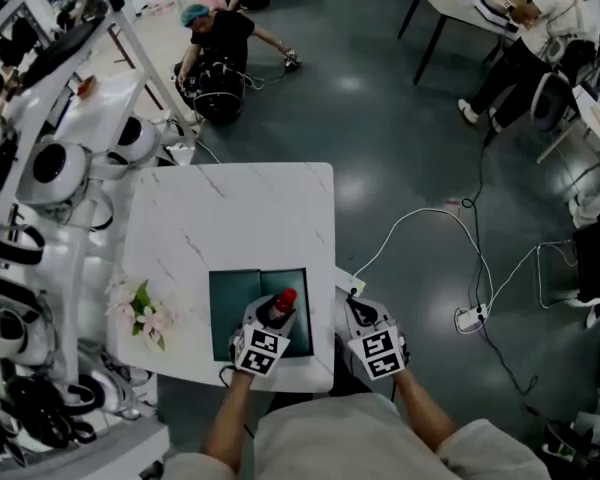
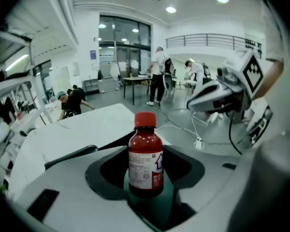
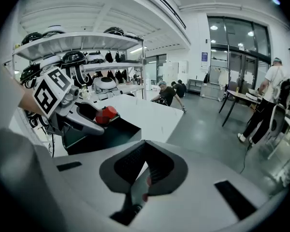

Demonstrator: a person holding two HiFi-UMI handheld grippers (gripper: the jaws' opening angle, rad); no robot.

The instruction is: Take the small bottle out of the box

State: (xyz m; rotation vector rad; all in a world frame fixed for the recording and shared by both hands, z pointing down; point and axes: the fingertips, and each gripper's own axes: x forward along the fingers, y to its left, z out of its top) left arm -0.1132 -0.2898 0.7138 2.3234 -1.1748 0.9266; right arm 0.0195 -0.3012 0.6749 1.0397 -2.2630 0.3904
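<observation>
left claw (image 1: 276, 320) holds bottle (image 1: 282, 301) over marble table (image 1: 230, 218)

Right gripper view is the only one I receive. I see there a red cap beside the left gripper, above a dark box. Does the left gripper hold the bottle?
Observer: Yes. In the left gripper view the left gripper is closed on the small bottle, which stands upright between its jaws.
Operator: How does the body of the bottle look?
Observer: It is dark red, with a white and red label on it.
Operator: And where is the box on the table?
Observer: The head view shows the box at the near edge of the white table, with pink flowers to its left.
</observation>
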